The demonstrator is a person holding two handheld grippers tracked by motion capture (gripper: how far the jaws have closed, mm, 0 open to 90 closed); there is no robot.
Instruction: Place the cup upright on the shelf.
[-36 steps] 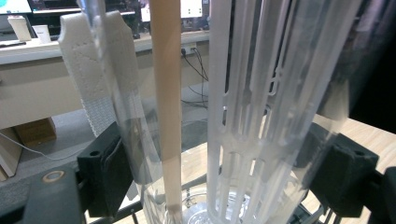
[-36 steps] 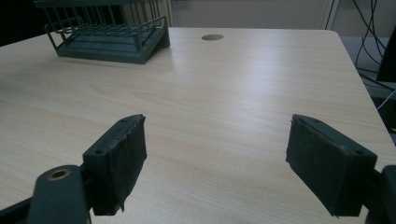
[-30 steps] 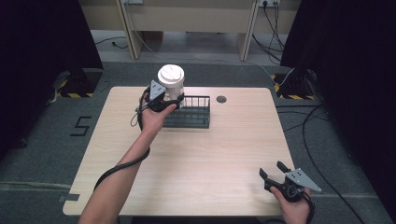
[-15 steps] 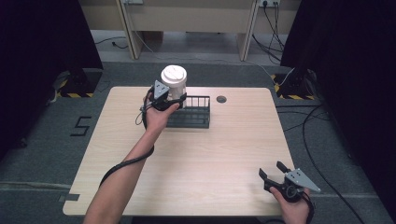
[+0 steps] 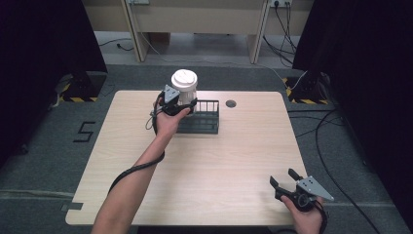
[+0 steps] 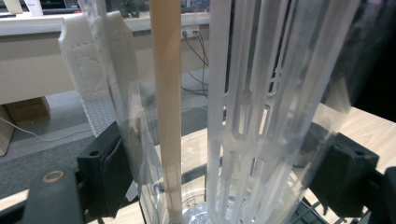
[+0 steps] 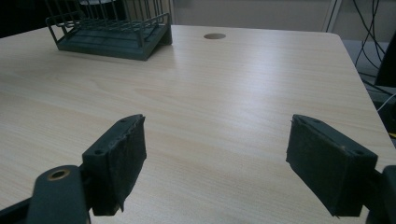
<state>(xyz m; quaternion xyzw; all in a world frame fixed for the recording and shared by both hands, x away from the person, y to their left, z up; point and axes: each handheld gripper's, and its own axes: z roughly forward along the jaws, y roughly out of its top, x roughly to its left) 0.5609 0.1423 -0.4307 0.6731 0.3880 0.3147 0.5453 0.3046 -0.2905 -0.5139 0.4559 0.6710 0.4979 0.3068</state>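
- Clear cup (image 5: 184,87) with a white lid is held upright in the air above the left end of the wire rack (image 5: 198,117), at the far side of the counter (image 5: 243,146); being carried level, its contents likely stay in.
- Left gripper (image 5: 180,105) pinches the cup low on its wall, jaws pressed against both sides, which leaves the lid free.
- Inside the cup, the left gripper view shows one tan wooden stick (image 6: 167,116), one folded white napkin (image 6: 95,70) and a bundle of white plastic cutlery (image 6: 252,112) whose pieces I cannot count.
- Right gripper (image 5: 288,181) waits near the counter's near right corner, jaws spread and holding nothing, well apart from the rack, probably kept out of the way.
- Count: one cup, one rack, two grippers, one round hole (image 5: 231,103) in the counter.
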